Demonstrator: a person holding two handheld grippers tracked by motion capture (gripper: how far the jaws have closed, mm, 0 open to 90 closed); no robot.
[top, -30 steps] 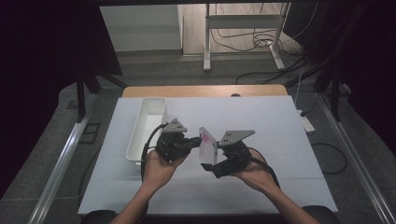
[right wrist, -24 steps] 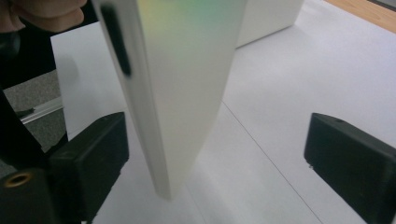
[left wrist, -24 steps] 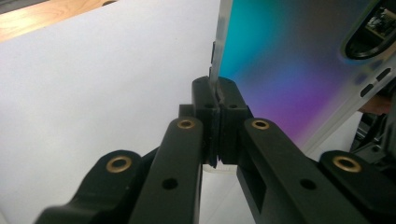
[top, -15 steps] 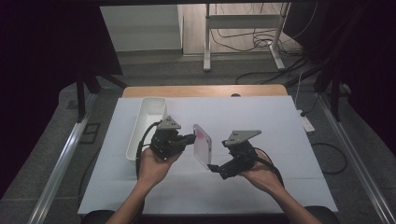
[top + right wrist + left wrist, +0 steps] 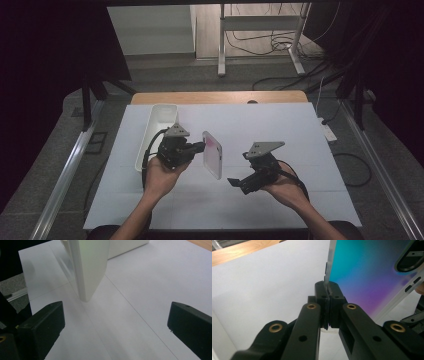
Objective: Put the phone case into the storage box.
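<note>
White tray [image 5: 156, 131] beside the left tongs [image 5: 199, 147], on the table [image 5: 300, 130]. Left tongs clamped on one edge of a phone [image 5: 212, 154], held upright above the table. Right tongs [image 5: 233, 182], jaws wide apart, near the phone's lower end.

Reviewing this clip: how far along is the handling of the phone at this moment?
Done: the phone is off the table, clamped at its edge by the left gripper. In hand: it hangs upright between the hands; the right gripper is open and apart from it. Left: setting it down, perhaps in the white tray, which looks empty.
</note>
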